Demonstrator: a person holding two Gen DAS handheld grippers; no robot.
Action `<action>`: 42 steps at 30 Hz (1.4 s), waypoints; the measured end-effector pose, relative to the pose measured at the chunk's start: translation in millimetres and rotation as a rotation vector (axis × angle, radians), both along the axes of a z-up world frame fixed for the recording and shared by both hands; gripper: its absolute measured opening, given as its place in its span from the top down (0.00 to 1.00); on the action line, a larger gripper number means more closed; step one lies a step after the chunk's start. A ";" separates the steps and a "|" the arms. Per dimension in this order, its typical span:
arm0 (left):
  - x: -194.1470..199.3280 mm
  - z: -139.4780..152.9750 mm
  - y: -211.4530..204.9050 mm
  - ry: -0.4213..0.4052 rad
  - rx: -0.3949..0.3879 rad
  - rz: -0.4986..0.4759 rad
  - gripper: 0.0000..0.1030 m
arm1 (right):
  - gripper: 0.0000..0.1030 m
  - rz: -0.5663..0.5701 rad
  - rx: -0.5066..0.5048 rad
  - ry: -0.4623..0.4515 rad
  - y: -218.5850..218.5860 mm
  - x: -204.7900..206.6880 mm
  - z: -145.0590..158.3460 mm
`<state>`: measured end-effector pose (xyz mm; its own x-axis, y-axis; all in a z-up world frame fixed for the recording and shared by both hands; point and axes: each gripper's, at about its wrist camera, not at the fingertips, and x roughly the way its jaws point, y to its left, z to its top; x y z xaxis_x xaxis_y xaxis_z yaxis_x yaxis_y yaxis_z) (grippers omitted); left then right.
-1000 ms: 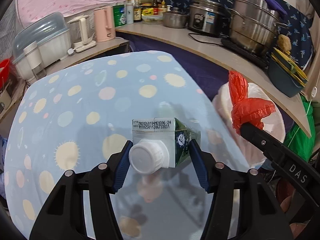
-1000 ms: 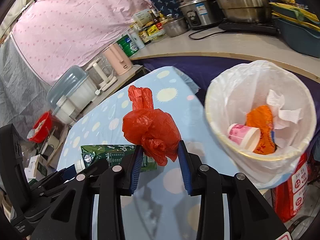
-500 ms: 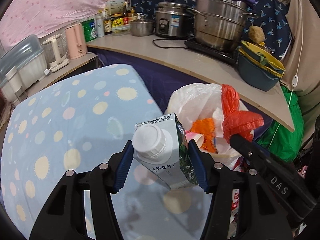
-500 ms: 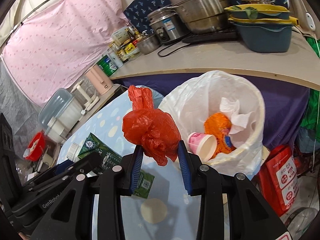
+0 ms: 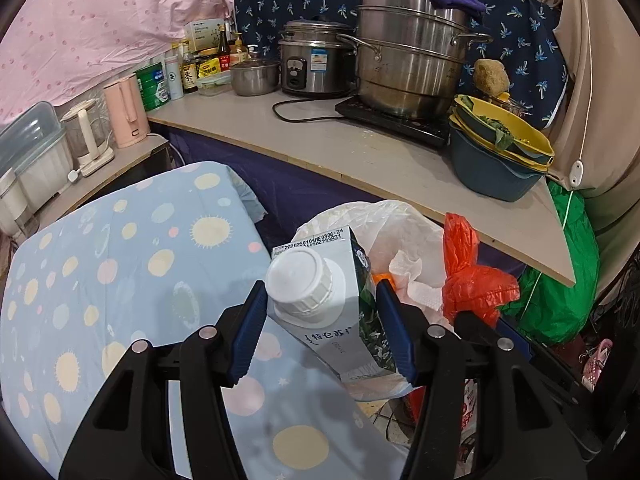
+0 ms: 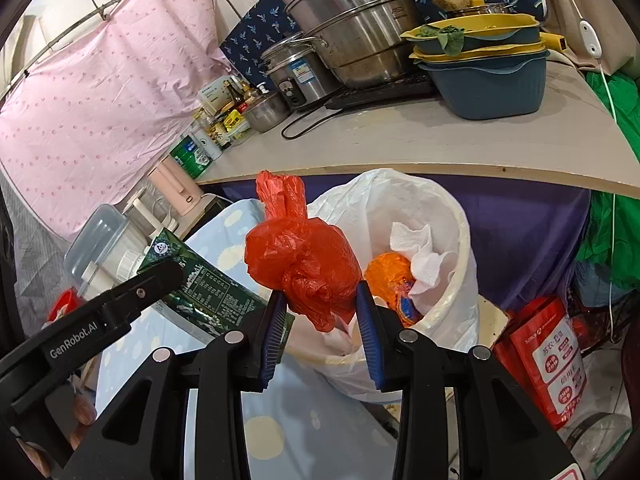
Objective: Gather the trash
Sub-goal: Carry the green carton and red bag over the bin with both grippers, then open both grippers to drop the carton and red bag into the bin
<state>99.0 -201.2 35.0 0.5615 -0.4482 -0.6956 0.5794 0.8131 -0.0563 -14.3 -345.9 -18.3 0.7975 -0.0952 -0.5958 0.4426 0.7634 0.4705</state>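
My left gripper (image 5: 320, 332) is shut on a green and white milk carton (image 5: 340, 312) with a white screw cap, held tilted above the table's edge, near the bin. My right gripper (image 6: 320, 316) is shut on a knotted red plastic bag (image 6: 304, 264), held in front of the bin's near rim. The bin (image 6: 452, 216) is lined with a white bag and holds white tissue (image 6: 420, 252), an orange wrapper (image 6: 390, 276) and other trash. The carton (image 6: 208, 292) and left gripper also show in the right wrist view. The red bag (image 5: 472, 284) shows in the left wrist view.
The table has a blue cloth with sun spots (image 5: 120, 272). A counter (image 5: 360, 148) behind the bin carries steel pots (image 5: 408, 60), a rice cooker (image 5: 316, 64) and stacked basins (image 5: 496, 152). A red packet (image 6: 548, 356) and a green bag (image 5: 560, 288) sit by the bin.
Both grippers have moved off the table toward the bin with their loads. The carton has tipped from lying flat to cap-up. The bin now sits close in front of both.
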 end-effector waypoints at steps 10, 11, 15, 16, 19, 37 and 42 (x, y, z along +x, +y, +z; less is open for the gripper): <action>5.1 5.6 -17.7 -0.013 -0.001 -0.014 0.49 | 0.67 -0.023 -0.010 -0.007 -16.5 2.7 5.1; 5.7 5.7 -19.1 -0.014 -0.001 -0.014 0.49 | 0.67 -0.024 -0.013 -0.007 -17.1 2.9 5.8; 7.2 6.0 -22.7 -0.013 -0.004 -0.016 0.49 | 0.67 -0.028 -0.017 -0.009 -19.8 4.1 7.2; 7.8 6.1 -23.7 -0.012 -0.005 -0.016 0.49 | 0.67 -0.029 -0.018 -0.008 -20.7 4.3 7.0; 8.4 6.0 -24.8 -0.012 -0.003 -0.016 0.49 | 0.67 -0.032 -0.015 -0.006 -22.6 5.3 5.7; 19.5 -1.8 -38.1 0.003 0.007 -0.016 0.49 | 0.67 -0.034 -0.027 0.016 -27.1 18.3 2.1; 22.7 -6.2 -40.6 0.010 0.006 -0.012 0.49 | 0.67 -0.036 -0.032 0.028 -29.7 24.0 -0.4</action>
